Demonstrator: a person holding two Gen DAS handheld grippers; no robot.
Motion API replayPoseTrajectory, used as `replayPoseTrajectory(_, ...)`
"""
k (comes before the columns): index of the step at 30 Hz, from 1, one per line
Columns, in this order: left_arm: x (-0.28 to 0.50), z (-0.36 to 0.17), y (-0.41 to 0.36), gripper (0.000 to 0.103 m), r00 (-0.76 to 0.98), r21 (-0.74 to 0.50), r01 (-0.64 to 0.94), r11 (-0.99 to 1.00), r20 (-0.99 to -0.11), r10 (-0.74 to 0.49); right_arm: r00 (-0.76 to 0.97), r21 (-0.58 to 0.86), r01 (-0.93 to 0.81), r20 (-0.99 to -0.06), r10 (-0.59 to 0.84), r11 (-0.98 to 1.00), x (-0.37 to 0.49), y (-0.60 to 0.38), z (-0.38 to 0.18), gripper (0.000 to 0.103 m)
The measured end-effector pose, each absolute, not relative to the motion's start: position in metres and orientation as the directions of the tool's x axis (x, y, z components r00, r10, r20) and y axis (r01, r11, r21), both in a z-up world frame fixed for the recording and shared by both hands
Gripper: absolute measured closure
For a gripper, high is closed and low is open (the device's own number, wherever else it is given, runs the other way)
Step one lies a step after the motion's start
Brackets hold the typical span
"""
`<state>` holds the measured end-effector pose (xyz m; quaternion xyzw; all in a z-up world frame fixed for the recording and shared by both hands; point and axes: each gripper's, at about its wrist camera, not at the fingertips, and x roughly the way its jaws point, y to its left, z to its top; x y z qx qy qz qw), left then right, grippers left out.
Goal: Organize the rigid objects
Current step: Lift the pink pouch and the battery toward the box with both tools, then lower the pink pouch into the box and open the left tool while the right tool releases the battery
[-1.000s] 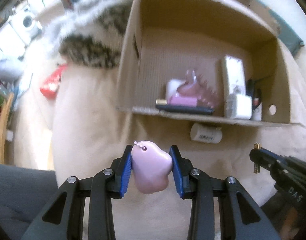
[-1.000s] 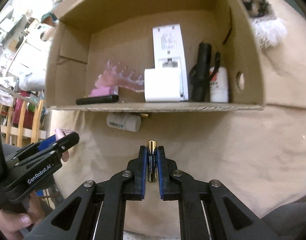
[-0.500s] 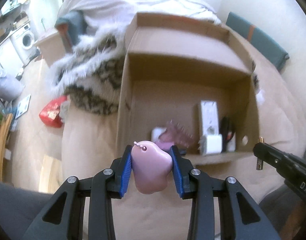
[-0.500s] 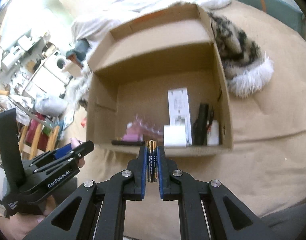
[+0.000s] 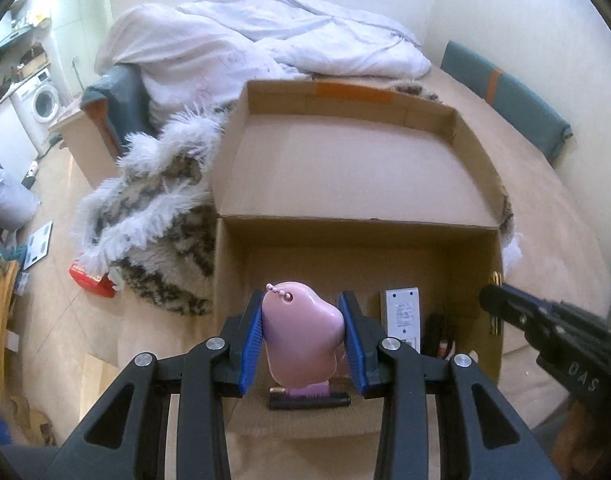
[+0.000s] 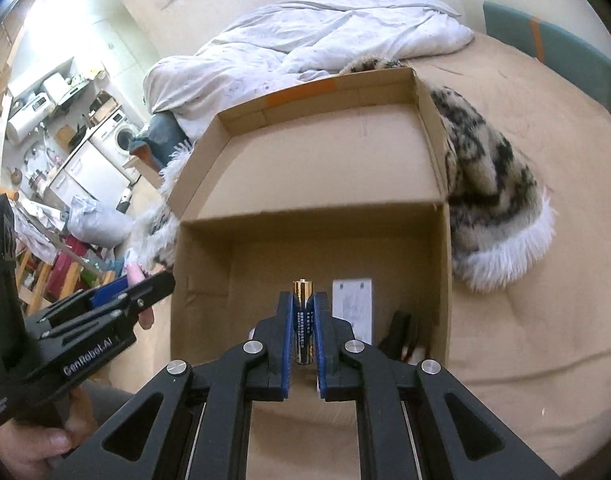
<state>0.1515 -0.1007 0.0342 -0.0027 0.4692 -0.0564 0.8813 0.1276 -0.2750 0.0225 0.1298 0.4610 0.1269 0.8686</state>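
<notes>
- Surface: bed with a tan cover (image 5: 545, 216); a crumpled white duvet (image 5: 265, 44) heaped at the far end, a teal cushion (image 5: 505, 96) against the wall.
- Open cardboard box (image 5: 345, 168) sits on the cover, its far flap folded back. A leopard-print furry garment (image 6: 493, 200) lies against the box on both sides.
- Room beyond the bed: washing machine (image 5: 43, 100), counters and clutter on the floor; a red packet (image 5: 91, 278) near the garment's edge.
- Inside the box: white rectangular device (image 5: 401, 312) upright against the wall, black item (image 5: 435, 332) just beside it, black bar-shaped item (image 5: 309, 400) and something pink under it near the front wall. Detail partly hidden by fingers.
- Left gripper (image 5: 303, 340): blue pads pressed on both sides of a pink rounded charm (image 5: 301, 340) with a bead chain at its top; held above the box's front part.
- Right gripper (image 6: 303, 328): jaws nearly together, clamped on a battery (image 6: 303, 320), gold tip up, over the box's near edge.
- A hand (image 6: 29, 448) grips the left tool's handle.
</notes>
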Motion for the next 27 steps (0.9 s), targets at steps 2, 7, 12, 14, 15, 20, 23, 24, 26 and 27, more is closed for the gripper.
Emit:
replayPoseTrajectory(2,0.158,0.025,-0.105,0.070,0.549,-0.053,0.109,0.993,-0.829,-0.104,0.527,0.358,-0.091,-0.774,0.350,0.929,0.141,-0.277,0.014,0.092)
replayPoseTrajectory(7,0.172,-0.004,-0.114,0.070,0.524,-0.042,0.136,0.990,-0.845,-0.108,0.486,0.393,-0.058,-0.792,0.370,0.918,0.162,-0.279,-0.016,0.092)
replayPoseTrajectory(12,0.184,-0.027,-0.113,0.070,0.485,-0.064,0.146,0.987,-0.865,-0.128,0.425,0.383,-0.043,-0.829,0.364,0.923,0.169,-0.276,-0.047,0.092)
replayPoseTrajectory(14,0.187,-0.039,-0.114,0.070,0.448,-0.077,0.148,0.986,-0.884,-0.136,0.410,0.377,-0.044,-0.838,0.361,0.925,0.172,-0.274,-0.054,0.092)
replayPoseTrajectory(15,0.189,-0.044,-0.114,0.070,0.431,-0.080,0.145,0.986,-0.892,-0.135,0.403,0.367,-0.046,-0.844,0.354,0.929,0.172,-0.272,-0.058,0.092)
replayPoseTrajectory(20,0.191,-0.061,-0.114,0.070,0.383,-0.086,0.137,0.987,-0.914,-0.133,0.366,0.348,-0.053,-0.865,0.343,0.936,0.175,-0.263,-0.073,0.092)
replayPoseTrajectory(23,0.191,-0.066,-0.116,0.070,0.376,-0.075,0.145,0.986,-0.918,-0.126,0.353,0.341,-0.050,-0.873,0.336,0.939,0.177,-0.261,-0.078,0.092)
replayPoseTrajectory(24,0.191,-0.067,-0.116,0.070,0.372,-0.071,0.147,0.987,-0.920,-0.122,0.348,0.340,-0.045,-0.876,0.334,0.939,0.178,-0.261,-0.080,0.092)
replayPoseTrajectory(26,0.189,-0.074,-0.119,0.070,0.356,-0.064,0.148,0.987,-0.928,-0.113,0.338,0.329,-0.038,-0.884,0.322,0.944,0.180,-0.259,-0.083,0.092)
replayPoseTrajectory(27,0.188,-0.078,-0.119,0.070,0.348,-0.063,0.143,0.988,-0.931,-0.110,0.333,0.324,-0.033,-0.888,0.316,0.946,0.181,-0.258,-0.084,0.092)
